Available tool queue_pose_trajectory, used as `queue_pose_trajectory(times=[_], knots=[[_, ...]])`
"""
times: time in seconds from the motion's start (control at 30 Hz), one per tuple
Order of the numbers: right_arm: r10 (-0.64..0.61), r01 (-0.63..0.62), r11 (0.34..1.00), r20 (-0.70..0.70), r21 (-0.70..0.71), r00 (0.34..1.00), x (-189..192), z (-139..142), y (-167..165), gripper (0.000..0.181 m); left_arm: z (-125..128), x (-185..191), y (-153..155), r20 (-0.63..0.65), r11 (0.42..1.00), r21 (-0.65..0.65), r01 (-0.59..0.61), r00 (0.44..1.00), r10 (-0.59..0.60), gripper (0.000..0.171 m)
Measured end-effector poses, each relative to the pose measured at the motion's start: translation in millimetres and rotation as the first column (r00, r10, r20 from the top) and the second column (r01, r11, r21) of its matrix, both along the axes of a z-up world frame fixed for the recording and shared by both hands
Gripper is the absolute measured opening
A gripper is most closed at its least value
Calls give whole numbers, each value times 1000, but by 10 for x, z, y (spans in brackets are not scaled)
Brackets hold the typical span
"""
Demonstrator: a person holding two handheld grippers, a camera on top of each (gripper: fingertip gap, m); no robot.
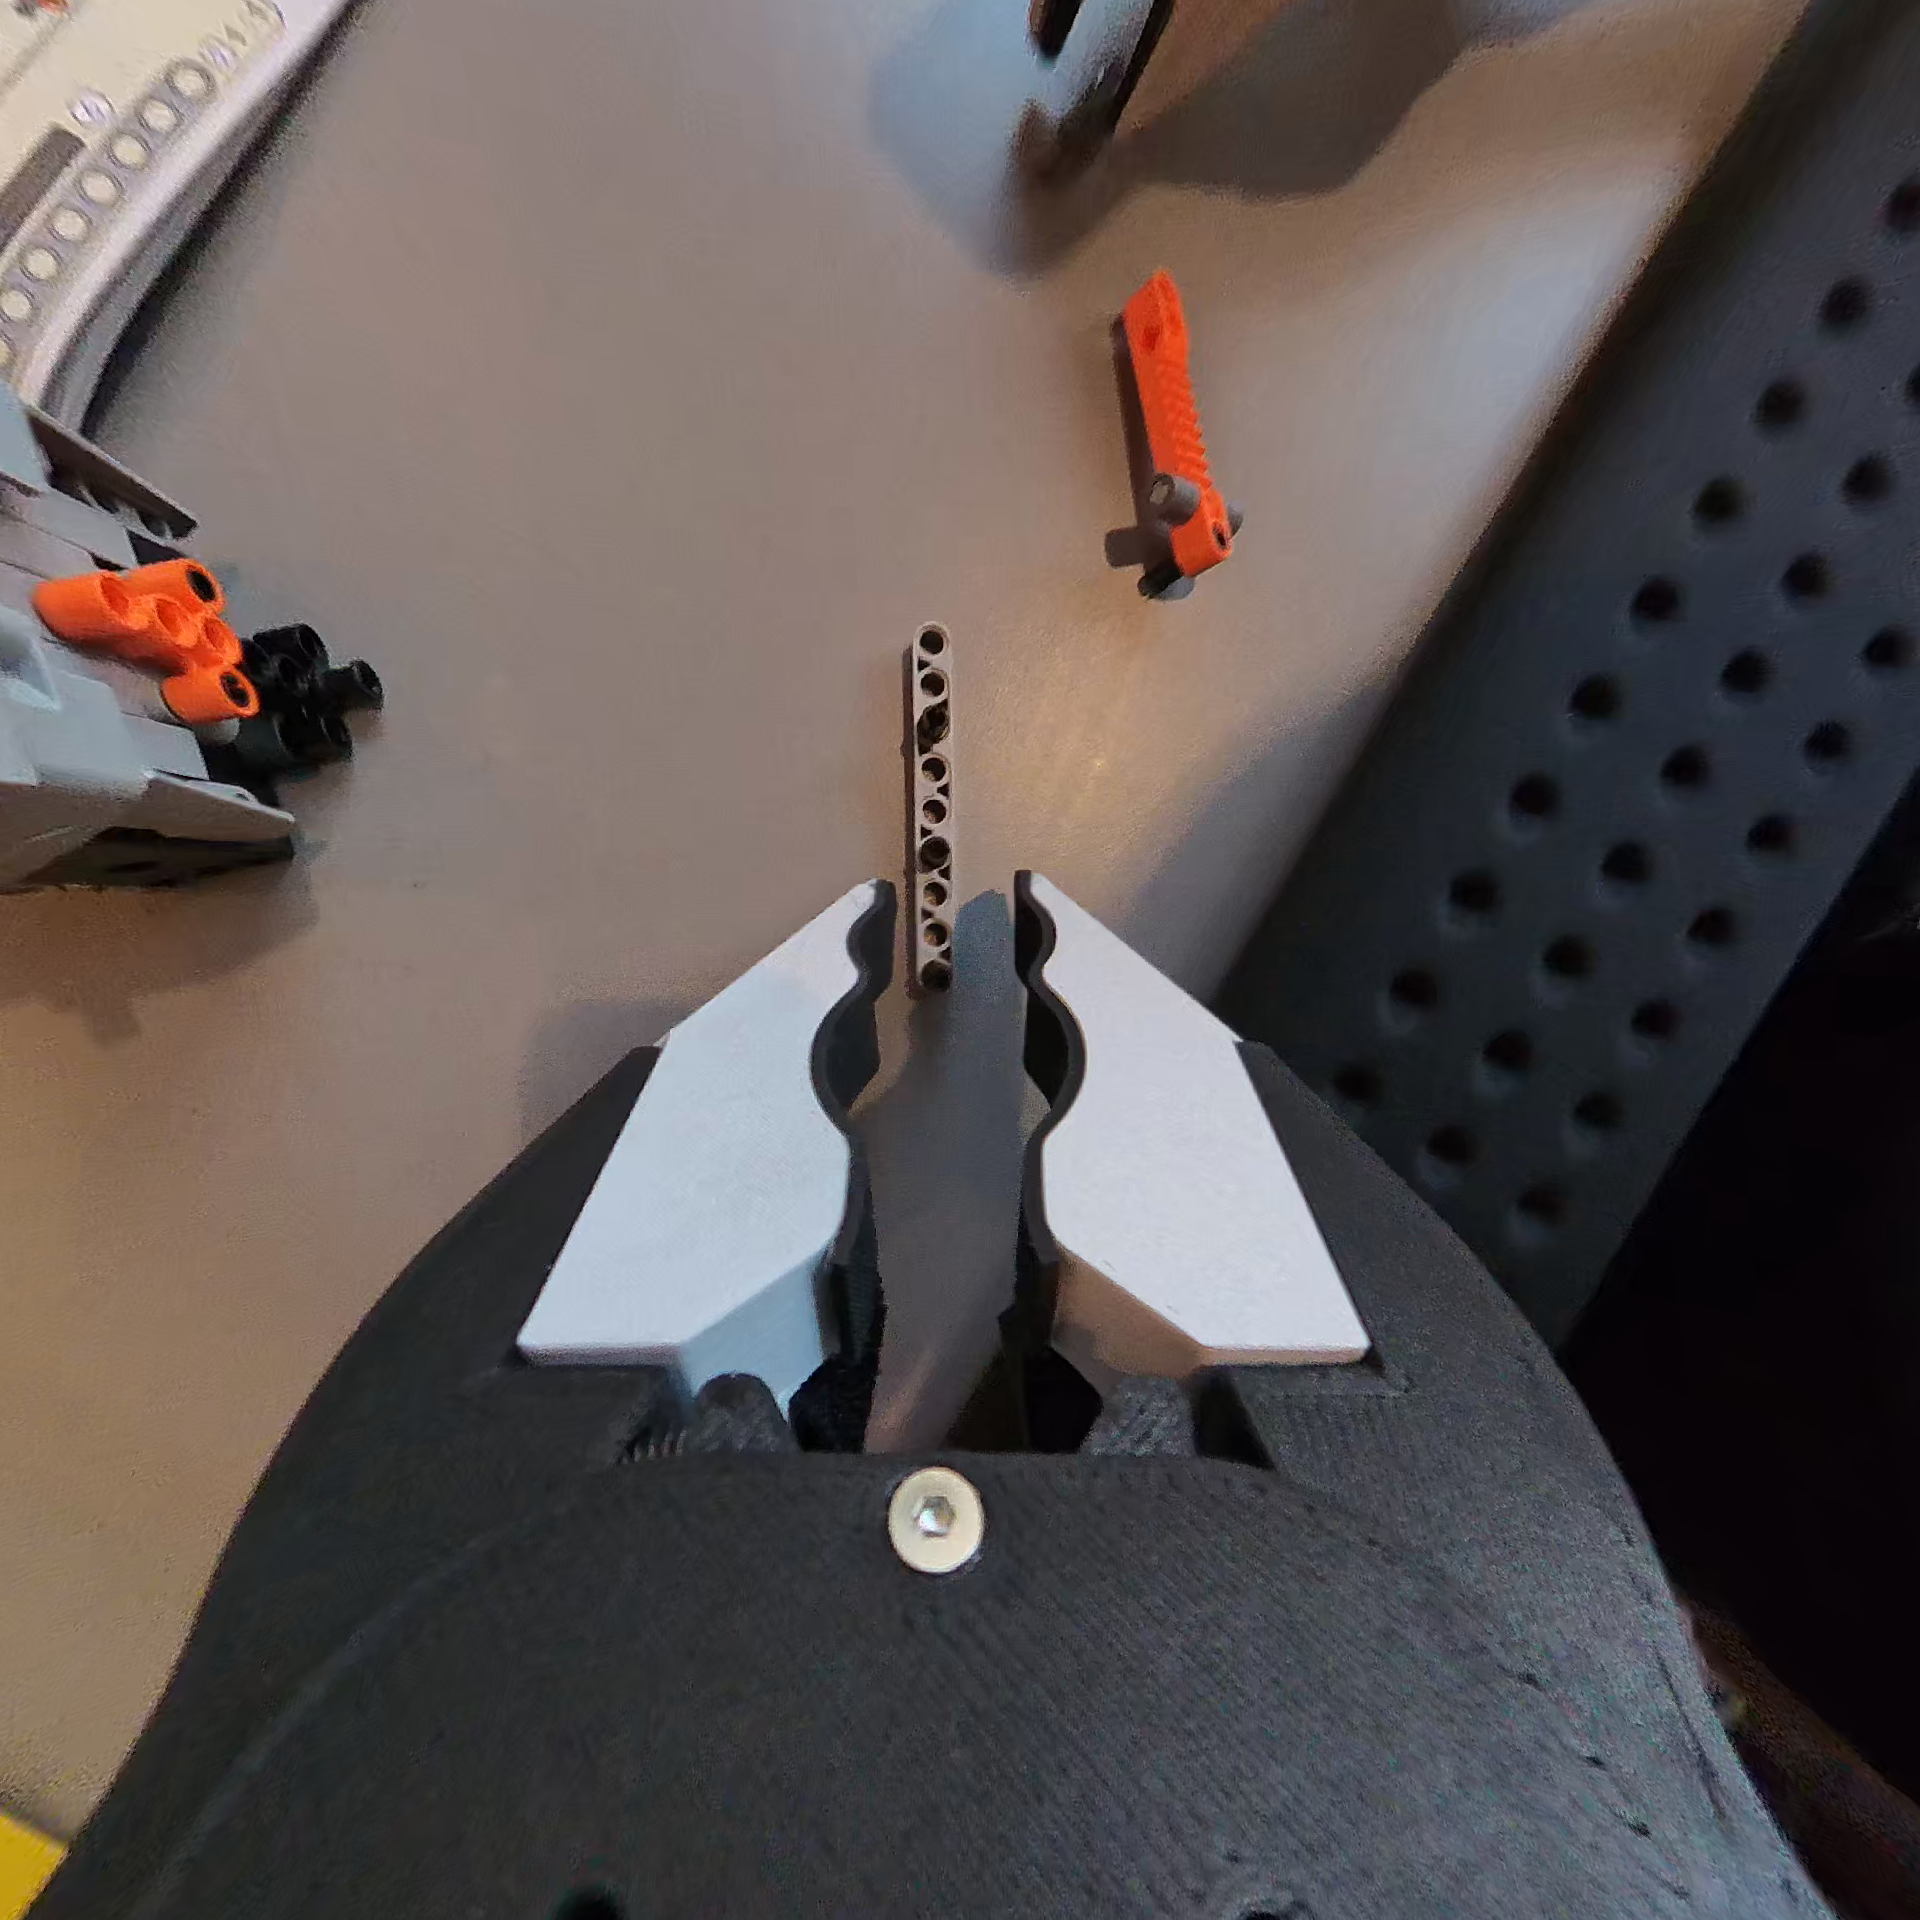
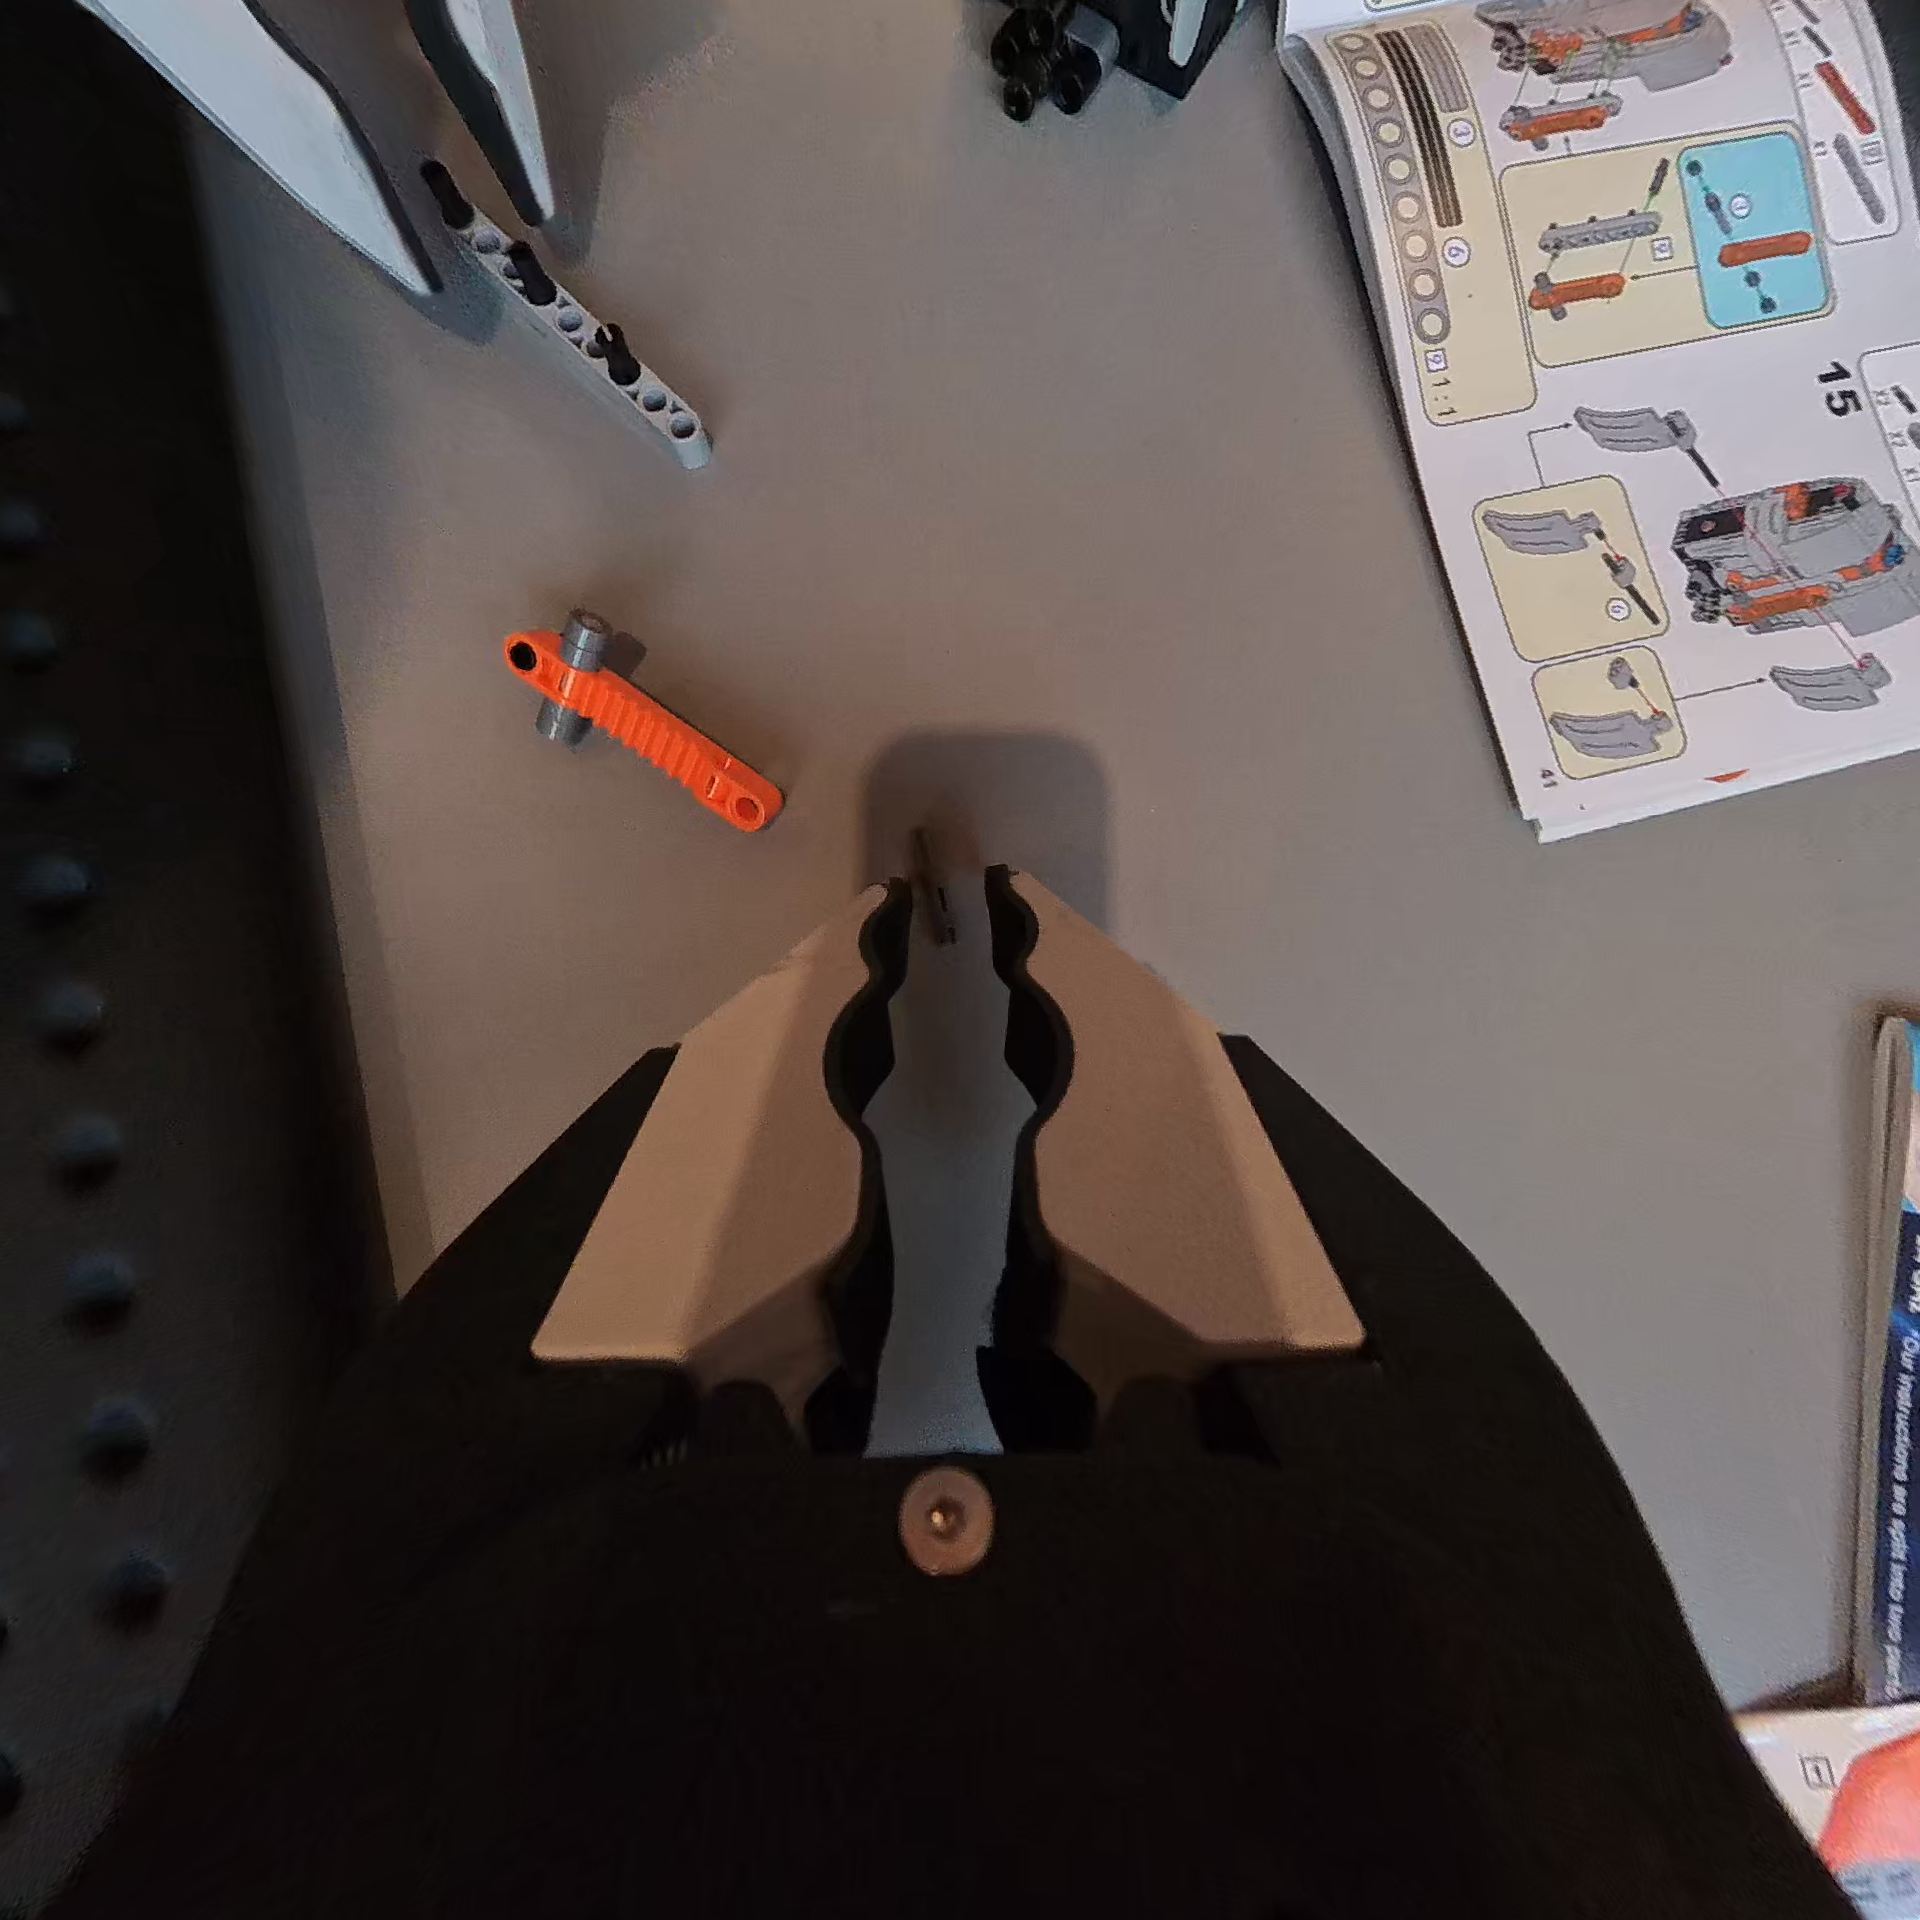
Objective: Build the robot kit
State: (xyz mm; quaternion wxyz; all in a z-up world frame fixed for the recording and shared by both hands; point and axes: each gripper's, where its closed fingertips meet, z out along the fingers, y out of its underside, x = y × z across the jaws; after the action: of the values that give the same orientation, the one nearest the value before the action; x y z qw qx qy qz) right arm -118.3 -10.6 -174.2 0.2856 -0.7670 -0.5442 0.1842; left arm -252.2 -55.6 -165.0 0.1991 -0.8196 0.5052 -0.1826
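My left gripper [image 1: 954, 894] is open. A long grey beam with holes [image 1: 931, 810] stands between its tips, close against the left finger, with a gap on the right. The right wrist view shows that gripper [image 2: 478, 249] at the top left with the beam [image 2: 582, 322] sticking out, black pins in it. My right gripper [image 2: 940, 883] is open just above the grey table. A small dark pin [image 2: 932, 894] sits between its tips beside the left finger. An orange toothed bar with a grey connector [image 2: 644, 727] lies to its left and also shows in the left wrist view [image 1: 1174, 416].
An open instruction booklet [image 2: 1621, 416] lies at the right. A partly built grey model [image 1: 83, 748] with orange connectors [image 1: 145, 623] and black pieces [image 1: 301, 696] stands at the left. A black perforated mat [image 1: 1662, 779] borders the table. A box [image 2: 1849, 1808] sits at the lower right. The tips of one gripper are about 15 centimeters away from the tips of the other.
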Motion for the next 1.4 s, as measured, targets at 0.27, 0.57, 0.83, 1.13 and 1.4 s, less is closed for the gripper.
queue_pose_trajectory(times=[0.27, 0.57, 0.83, 1.13, 1.4], knots=[[2, -3, 998, -18, -64, 1000, -46, -21, -22, 5, 327, 101, 32, 227, 996, 82, -15, 974, -4, 22], [-128, -128, 942, -686, -310, 716, -572, 1039, -180, 4, 908, 334, -34, 617, 987, 158, -33, 783, -73, 34], [-354, -405, 761, -847, -507, 396, -846, 1513, -311, 3, 1199, 701, -25, 816, 997, -69, -28, 573, 72, 29], [-379, -437, 748, -862, -499, 337, -836, 1557, -360, 3, 1336, 751, 14, 851, 996, -81, -44, 517, 92, 2], [108, -434, 878, -798, -202, 592, -735, 1366, -673, 32, 1048, 608, -259, 622, 988, -116, 101, 783, -7, 2]])
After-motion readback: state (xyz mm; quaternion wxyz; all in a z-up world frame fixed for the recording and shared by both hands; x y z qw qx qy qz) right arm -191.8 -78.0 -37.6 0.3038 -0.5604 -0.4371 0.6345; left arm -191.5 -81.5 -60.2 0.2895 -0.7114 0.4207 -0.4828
